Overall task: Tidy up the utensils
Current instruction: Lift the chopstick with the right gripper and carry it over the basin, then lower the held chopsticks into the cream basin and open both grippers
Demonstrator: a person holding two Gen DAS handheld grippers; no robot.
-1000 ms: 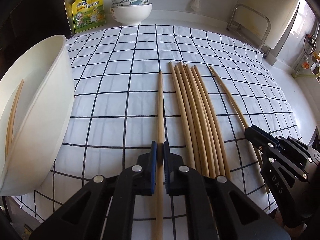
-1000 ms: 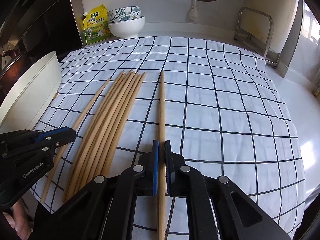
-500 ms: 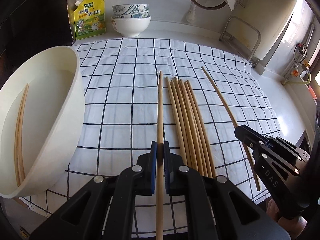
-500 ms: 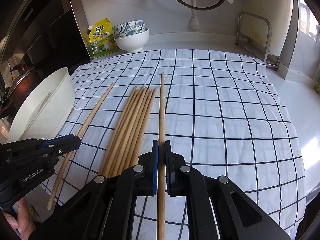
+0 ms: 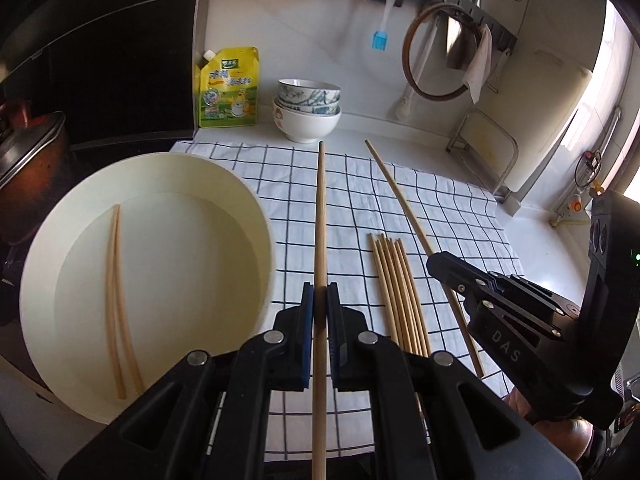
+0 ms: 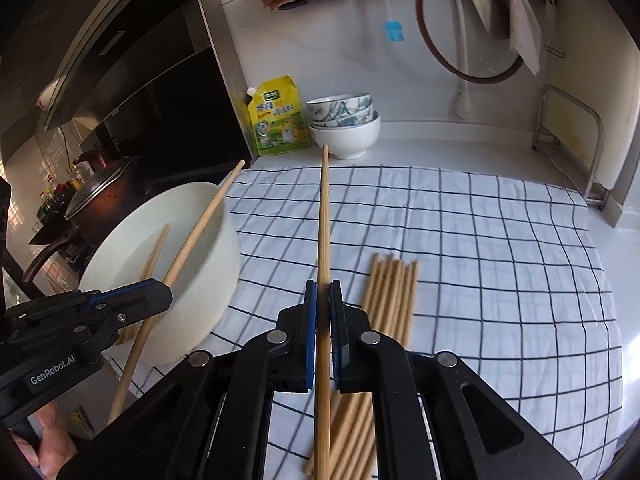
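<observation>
— Where do we stand?

— Our left gripper is clamped on one smooth, round wooden chopstick, raised beside the wide cream bowl, where a slender pair already lies curved along the glossy bottom.

— And the right?

— The right gripper pinches its own stick, pointing toward the stacked ceramic bowls. The remaining bundle rests flat, side by side, on the wrinkled grid cloth — pale bamboo, tapered ends.
</observation>
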